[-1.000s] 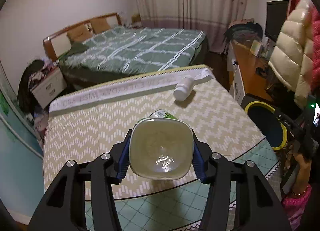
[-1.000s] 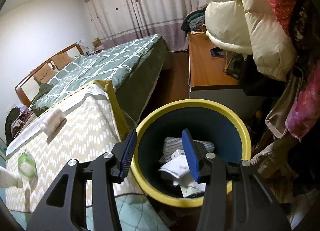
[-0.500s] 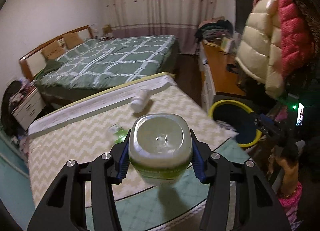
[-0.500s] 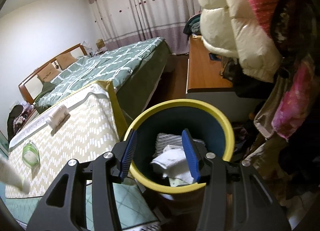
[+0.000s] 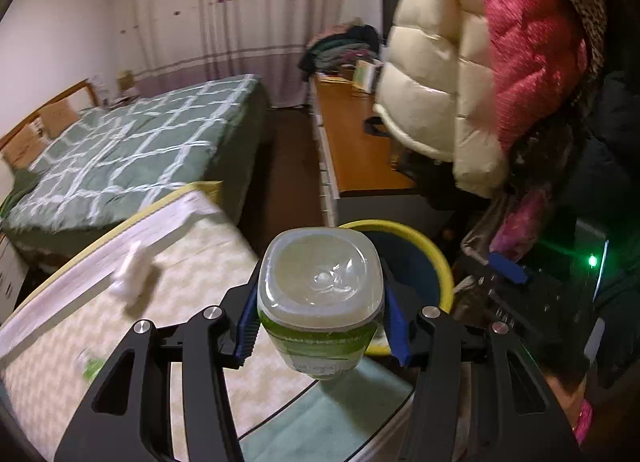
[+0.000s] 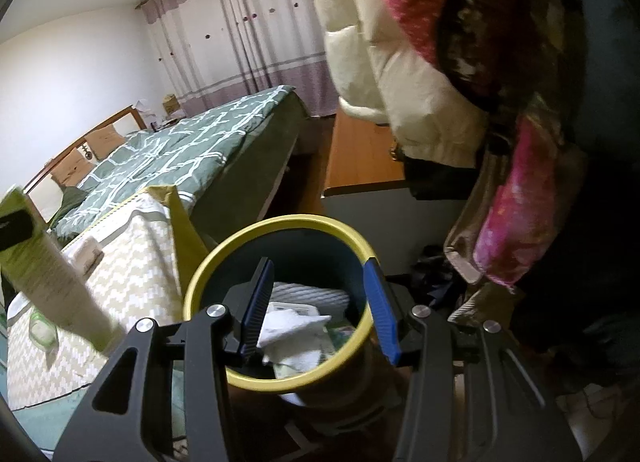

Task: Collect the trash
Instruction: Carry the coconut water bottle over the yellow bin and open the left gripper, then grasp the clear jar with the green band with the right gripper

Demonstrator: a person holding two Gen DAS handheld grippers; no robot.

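Observation:
A clear plastic bottle (image 5: 320, 290) with a green label sits between the pads of my left gripper (image 5: 320, 322), base toward the camera. Just behind it, off the table's edge, stands the yellow-rimmed dark bin (image 5: 434, 258). In the right wrist view my right gripper (image 6: 318, 306) hovers open over the bin (image 6: 200, 282), with nothing between its fingers. White crumpled trash (image 6: 296, 326) lies in the bin. The held bottle (image 6: 52, 274) shows at the left of that view.
On the chevron-cloth table (image 5: 192, 262) lie a small white bottle (image 5: 132, 274) and a green-and-clear scrap (image 6: 42, 330). Puffy jackets (image 5: 460, 82) hang close on the right above the bin. A wooden desk (image 5: 356, 142) and a bed (image 5: 132, 142) stand behind.
My left gripper has swung right with the bottle, from over the table to just in front of the bin. The bottle has come into the right wrist view. The right gripper shifted slightly over the bin.

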